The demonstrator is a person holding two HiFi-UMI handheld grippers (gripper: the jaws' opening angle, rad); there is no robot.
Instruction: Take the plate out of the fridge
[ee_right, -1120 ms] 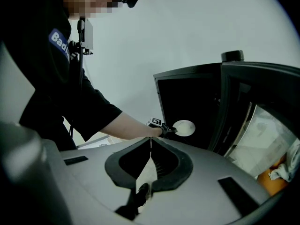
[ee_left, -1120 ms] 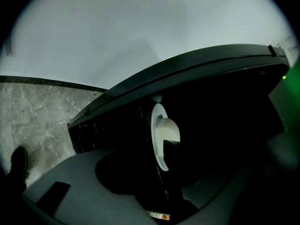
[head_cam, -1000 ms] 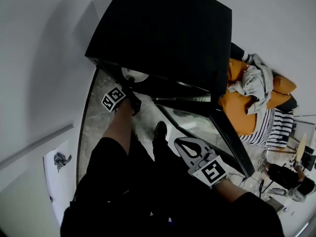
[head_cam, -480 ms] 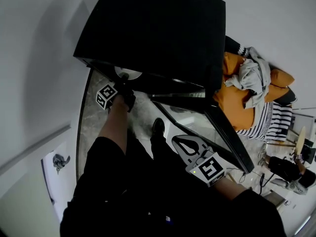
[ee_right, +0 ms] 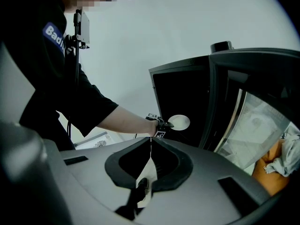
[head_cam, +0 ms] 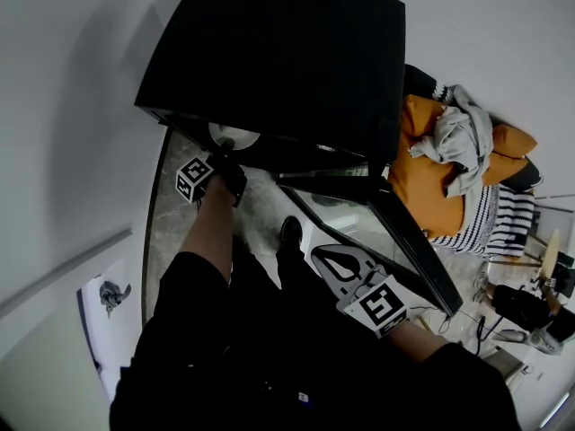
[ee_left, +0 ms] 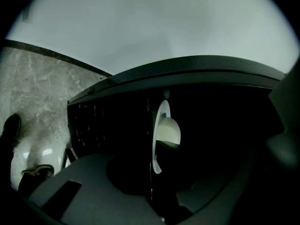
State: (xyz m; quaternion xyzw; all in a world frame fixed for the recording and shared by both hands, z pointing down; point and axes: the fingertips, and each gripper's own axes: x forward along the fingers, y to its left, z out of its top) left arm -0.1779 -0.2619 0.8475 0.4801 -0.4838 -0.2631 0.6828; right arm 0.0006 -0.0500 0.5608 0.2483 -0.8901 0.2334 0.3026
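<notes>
Right gripper view, upper left: blue patch point(ee_right: 53, 33) with white lettering on the person's sleeve, cut off by a fold, not readable whole.
Head view: left cube point(head_cam: 193, 179) and right cube point(head_cam: 378, 304) carry black-and-white square code markers, no letters.
Sheet point(head_cam: 109, 292) at lower left: a small drawing, no legible print.

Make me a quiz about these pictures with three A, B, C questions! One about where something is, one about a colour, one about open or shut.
1. Where is the plate?
A. on top of the fridge
B. inside the fridge
C. under the fridge
2. What colour is the plate?
A. red
B. blue
C. white
3. The fridge door is:
A. open
B. shut
C. missing
Answers: 1 B, it shows against the fridge's dark inside. 2 C, it looks white in every view. 3 A, the door stands swung out to one side.
</notes>
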